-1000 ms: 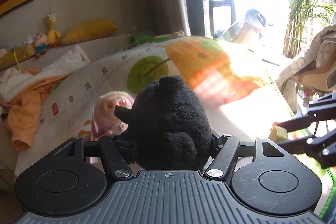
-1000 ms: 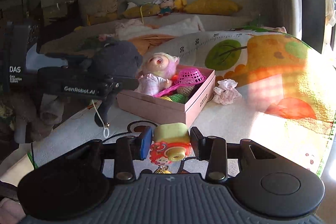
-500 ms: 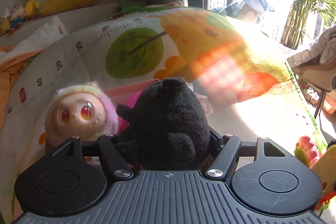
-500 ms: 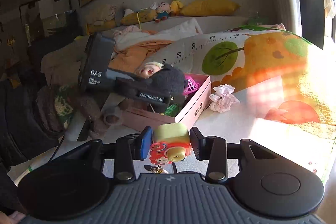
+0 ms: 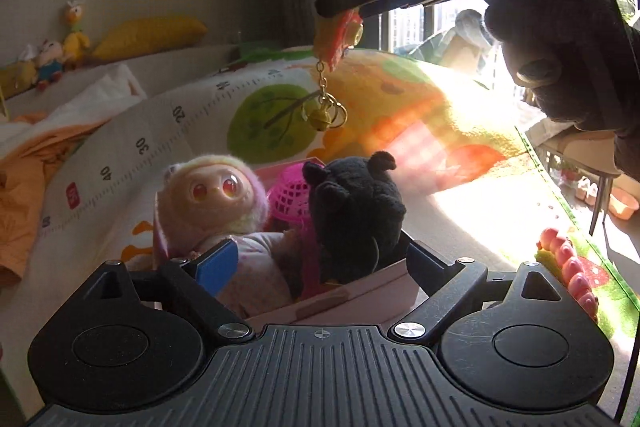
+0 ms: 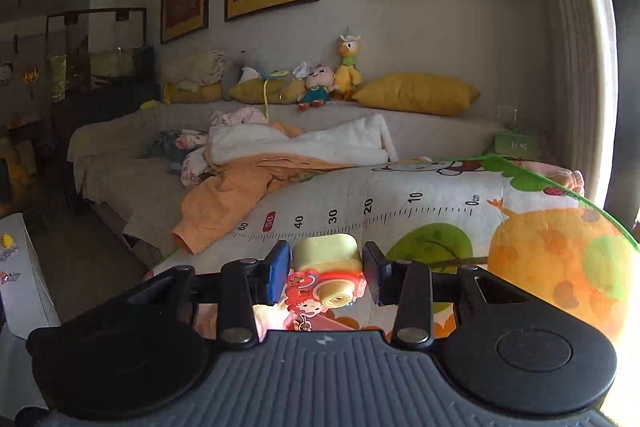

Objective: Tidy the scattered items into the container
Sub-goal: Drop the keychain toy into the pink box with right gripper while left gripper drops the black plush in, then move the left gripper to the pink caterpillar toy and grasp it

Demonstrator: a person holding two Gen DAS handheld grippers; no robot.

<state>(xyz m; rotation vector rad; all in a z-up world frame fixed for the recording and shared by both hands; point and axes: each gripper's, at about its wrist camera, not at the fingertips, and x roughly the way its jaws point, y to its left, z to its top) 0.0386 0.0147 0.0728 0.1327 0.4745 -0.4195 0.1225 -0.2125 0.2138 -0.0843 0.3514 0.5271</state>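
The black plush (image 5: 356,215) sits upright in the pink box (image 5: 348,297), next to a pink-haired doll (image 5: 212,199) and a pink mesh basket (image 5: 290,197). My left gripper (image 5: 316,259) is open at the box's near wall, its fingers apart on either side of the plush. In the left wrist view, my right gripper (image 5: 340,7) hangs above the box, shut on a red and yellow camera keychain (image 5: 334,39) whose chain and bell (image 5: 320,115) dangle. The right wrist view shows the same keychain (image 6: 326,279) clamped in the right gripper (image 6: 326,267).
The box rests on a colourful play mat (image 5: 280,107) printed with a ruler. A gloved hand (image 5: 560,47) holds the right gripper. Behind lie an orange blanket (image 6: 240,195), a sofa with yellow cushions (image 6: 416,93) and soft toys (image 6: 348,67). Bright window at right.
My left gripper has opened and let go of the black plush, which now sits in the box. My right gripper has risen and moved over the box with the keychain.
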